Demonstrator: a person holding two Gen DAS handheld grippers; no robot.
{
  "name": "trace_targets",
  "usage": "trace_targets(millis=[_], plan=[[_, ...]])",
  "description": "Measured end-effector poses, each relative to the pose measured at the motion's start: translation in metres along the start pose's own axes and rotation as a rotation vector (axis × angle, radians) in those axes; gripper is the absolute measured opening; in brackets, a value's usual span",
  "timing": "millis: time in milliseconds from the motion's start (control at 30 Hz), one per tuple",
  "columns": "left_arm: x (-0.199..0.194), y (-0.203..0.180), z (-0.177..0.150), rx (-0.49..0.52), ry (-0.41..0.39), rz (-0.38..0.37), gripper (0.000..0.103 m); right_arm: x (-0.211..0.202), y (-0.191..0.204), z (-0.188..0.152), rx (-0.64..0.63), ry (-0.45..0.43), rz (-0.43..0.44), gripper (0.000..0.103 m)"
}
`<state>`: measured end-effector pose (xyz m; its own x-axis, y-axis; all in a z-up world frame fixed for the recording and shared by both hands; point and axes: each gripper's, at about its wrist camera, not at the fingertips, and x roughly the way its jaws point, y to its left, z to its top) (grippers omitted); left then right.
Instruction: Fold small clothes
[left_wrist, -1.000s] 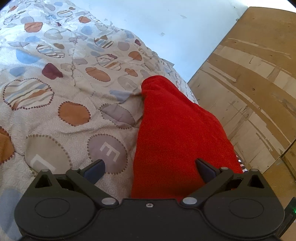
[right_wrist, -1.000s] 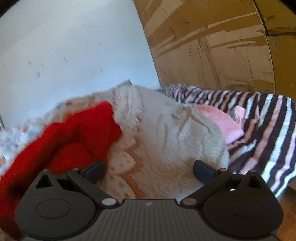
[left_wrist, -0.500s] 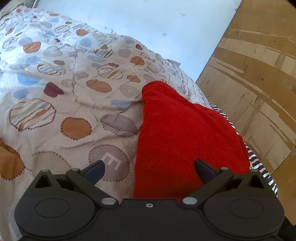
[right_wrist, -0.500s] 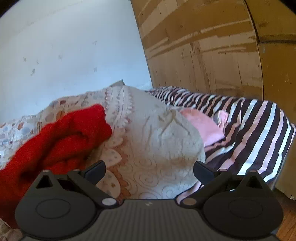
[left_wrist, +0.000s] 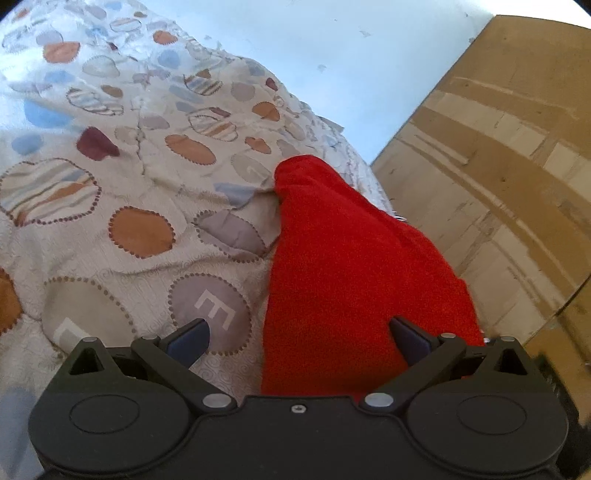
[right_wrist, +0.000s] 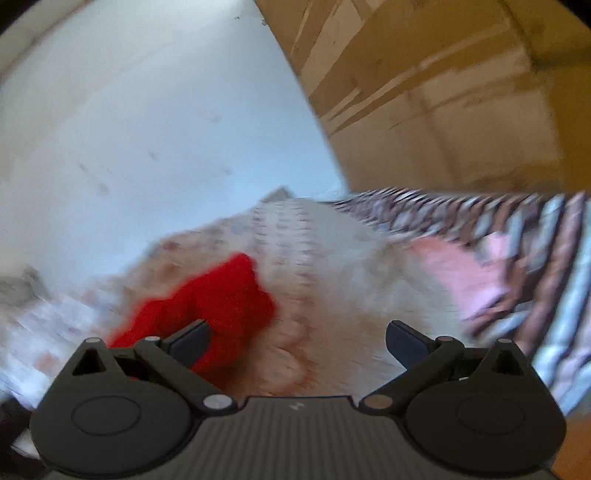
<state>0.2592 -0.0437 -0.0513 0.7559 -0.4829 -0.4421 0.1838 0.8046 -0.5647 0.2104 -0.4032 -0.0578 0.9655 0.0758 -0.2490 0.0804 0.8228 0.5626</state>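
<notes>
Both grippers are matte black with round discs, silver pivot screws and dark-blue tips.

Bright, soft daylight fills both views, with a bluish cast on the wall (left_wrist: 332, 44) ahead. The left wrist view is sharp; the right is motion-smeared beyond the fingers. Fisheye bending darkens the corners.

The red garment (left_wrist: 354, 266) is a fuzzy, matt knit cloth lying on a quilted, stitched cotton bedspread (left_wrist: 122, 206), beside a rough, scuffed wooden panel (left_wrist: 498, 177), and the gripper bodies look like matt black plastic.
</notes>
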Motion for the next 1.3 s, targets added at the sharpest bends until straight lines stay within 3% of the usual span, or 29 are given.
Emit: trace_targets(millis=[67,200,267,367,533,700,867,933,967,1033,1067,1133,1200,1300], plan=[[0.001,0.007,0.008,-0.006,0.015,-0.056,0.102,0.018,-0.007,0.011,0.058,0.026,0.087,0.103],[0.011,0.026,0.033,-0.069,0.082,-0.179,0.102,0.064,-0.011,0.031,0.077,0.109,0.177,0.103],[0.017,0.034,0.048,-0.099,0.076,-0.212,0.102,0.089,-0.015,0.035,0.120,0.163,0.223,0.103],[0.035,0.034,0.073,-0.089,0.084,-0.170,0.102,0.123,-0.016,0.037,0.174,0.240,0.195,0.103],[0.075,0.021,0.099,0.001,0.142,-0.118,0.102,0.136,-0.011,0.035,0.147,0.239,0.219,0.103],[0.108,0.020,0.105,0.006,0.204,-0.088,0.103,0.142,-0.006,0.030,0.087,0.287,0.215,0.102],[0.115,0.017,0.106,0.014,0.256,-0.058,0.103,0.140,-0.001,0.029,0.067,0.296,0.197,0.086],[0.117,0.016,0.110,0.014,0.278,-0.054,0.102,0.138,0.002,0.029,0.056,0.294,0.206,0.073],[0.117,0.015,0.111,0.023,0.287,-0.057,0.100,0.136,0.004,0.028,0.049,0.297,0.220,0.068],[0.117,0.011,0.111,0.046,0.294,-0.093,0.081,0.132,0.007,0.027,0.034,0.293,0.226,0.057],[0.118,0.010,0.112,0.042,0.306,-0.138,0.062,0.129,0.009,0.026,0.018,0.281,0.226,0.055],[0.120,0.006,0.111,0.039,0.308,-0.154,0.054,0.124,0.013,0.026,0.002,0.254,0.229,0.048],[0.114,-0.001,0.110,0.063,0.280,-0.160,0.038,0.117,0.021,0.029,-0.015,0.237,0.223,0.046],[0.094,-0.005,0.114,0.039,0.227,-0.167,0.029,0.104,0.040,0.040,-0.058,0.202,0.250,0.045]])
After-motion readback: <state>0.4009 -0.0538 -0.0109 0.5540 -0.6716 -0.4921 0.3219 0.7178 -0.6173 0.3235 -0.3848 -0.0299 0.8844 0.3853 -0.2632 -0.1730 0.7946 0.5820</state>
